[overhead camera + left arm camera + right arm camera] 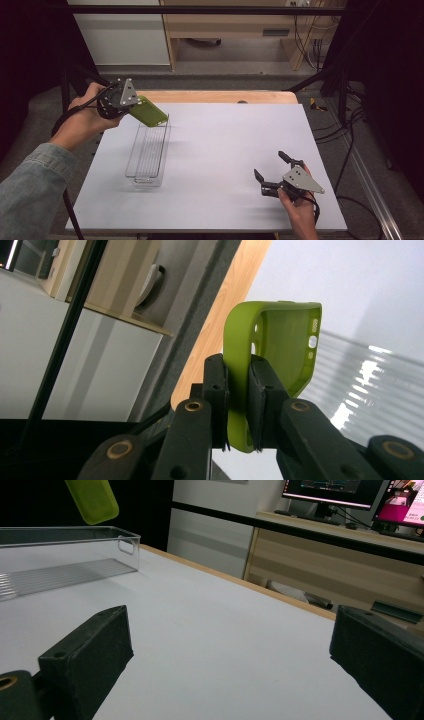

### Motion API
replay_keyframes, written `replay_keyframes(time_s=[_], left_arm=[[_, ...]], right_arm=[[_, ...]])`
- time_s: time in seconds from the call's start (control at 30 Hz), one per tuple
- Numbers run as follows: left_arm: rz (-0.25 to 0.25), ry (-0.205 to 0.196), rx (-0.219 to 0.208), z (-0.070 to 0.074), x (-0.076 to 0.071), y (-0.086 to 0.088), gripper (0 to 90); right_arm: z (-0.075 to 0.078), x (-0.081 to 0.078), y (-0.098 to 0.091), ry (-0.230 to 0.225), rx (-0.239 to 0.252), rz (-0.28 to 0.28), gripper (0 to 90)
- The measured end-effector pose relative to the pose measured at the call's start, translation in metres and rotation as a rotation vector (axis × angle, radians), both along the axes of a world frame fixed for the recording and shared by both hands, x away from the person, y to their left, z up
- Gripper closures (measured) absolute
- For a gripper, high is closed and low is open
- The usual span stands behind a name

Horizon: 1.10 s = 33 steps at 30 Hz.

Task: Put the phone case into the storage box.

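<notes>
While the left gripper (131, 106) hangs at about ten o'clock over the table (225, 150) in the high view, its jaws pinch a green phone case (148, 111) that is held aloft above the far end of the clear tray (147, 152), not touching it; the right gripper (272, 172) waits at about four o'clock, well apart, jaws spread with nothing between them. In the left gripper view, the two pads (262, 395) press on one side wall of the phone case (280, 340), whose hollow inside faces the camera, with the ribbed floor of the clear tray (365, 385) below at three o'clock. In the right gripper view, the spread jaws frame bare table (225, 645); the clear tray (65, 555) stands at ten o'clock, the phone case (93, 500) hanging above it. Judgement: the step in hand is the carry over the tray, with placing not yet done. The next move calls for lowering the case between the tray walls, clear of the rim, before the jaws part.
</notes>
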<state>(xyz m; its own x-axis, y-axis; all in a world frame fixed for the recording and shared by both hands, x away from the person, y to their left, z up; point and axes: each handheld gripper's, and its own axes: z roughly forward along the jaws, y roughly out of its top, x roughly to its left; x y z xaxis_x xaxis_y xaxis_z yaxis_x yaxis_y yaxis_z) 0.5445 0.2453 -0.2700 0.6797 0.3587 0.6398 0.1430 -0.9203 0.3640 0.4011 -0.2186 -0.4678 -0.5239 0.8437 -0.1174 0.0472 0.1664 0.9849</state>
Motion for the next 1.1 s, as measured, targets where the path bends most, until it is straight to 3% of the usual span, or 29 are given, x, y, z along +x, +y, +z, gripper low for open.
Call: replay_keyframes(time_s=[0.43,1.1], left_arm=[[-0.016,0.01,0.121,-0.016,0.016,-0.009,79.8],[-0.019,0.053,0.21,-0.041,0.034,-0.021,79.8]], right_arm=[[0.0,-0.001,0.0,-0.009,0.012,-0.005,3.7],[0.001,-0.001,-0.001,-0.013,0.014,-0.005,3.7]])
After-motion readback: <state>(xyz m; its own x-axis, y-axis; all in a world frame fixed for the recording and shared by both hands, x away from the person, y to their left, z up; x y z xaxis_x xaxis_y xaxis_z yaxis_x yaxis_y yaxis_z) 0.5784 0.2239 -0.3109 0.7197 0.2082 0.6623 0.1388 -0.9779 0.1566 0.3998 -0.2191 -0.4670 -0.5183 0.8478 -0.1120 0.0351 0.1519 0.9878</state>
